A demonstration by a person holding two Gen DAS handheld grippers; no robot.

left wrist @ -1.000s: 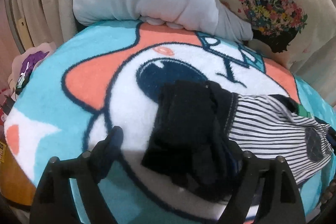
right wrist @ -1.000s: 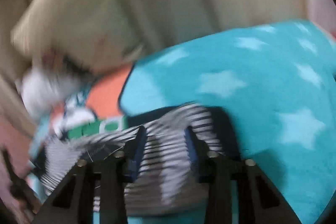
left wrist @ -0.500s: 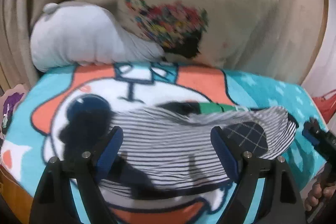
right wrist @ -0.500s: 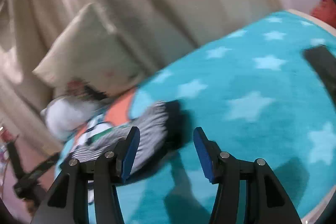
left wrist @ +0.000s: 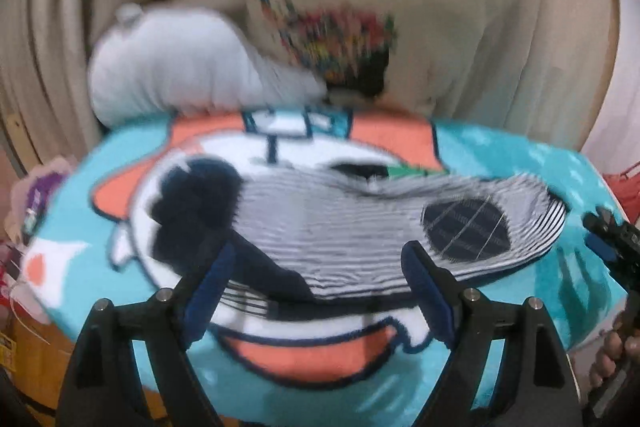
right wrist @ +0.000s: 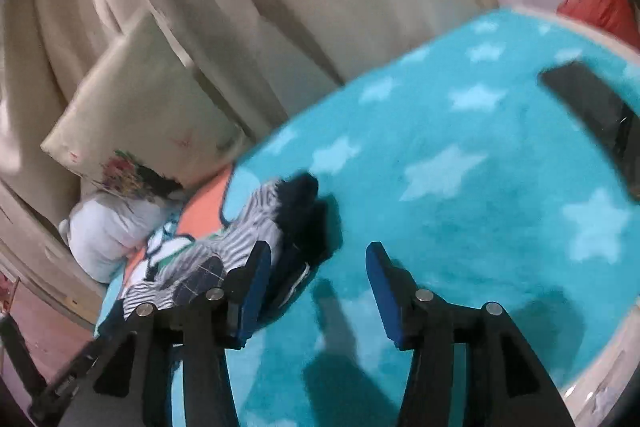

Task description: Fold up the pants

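Note:
The pants (left wrist: 360,227) are black-and-white striped with a dark checked knee patch (left wrist: 466,227) and dark cuffs (left wrist: 196,203). They lie folded across the cartoon blanket (left wrist: 280,355). My left gripper (left wrist: 316,279) is open and empty, held above their near edge. In the right wrist view the pants (right wrist: 240,227) lie to the left. My right gripper (right wrist: 316,279) is open and empty over the turquoise blanket (right wrist: 460,195), just right of the pants. The right gripper's tip also shows in the left wrist view (left wrist: 612,239).
A grey plush (left wrist: 172,67) and a cream floral pillow (left wrist: 360,7) lean against beige curtains at the back. A dark flat object (right wrist: 596,115) lies on the blanket at the right. The bed's edge (right wrist: 608,359) runs along the lower right.
Both grippers have let go of the pants and pulled back. The left view swung right from the dark cuffs to the whole garment. The right gripper opened wide and moved right.

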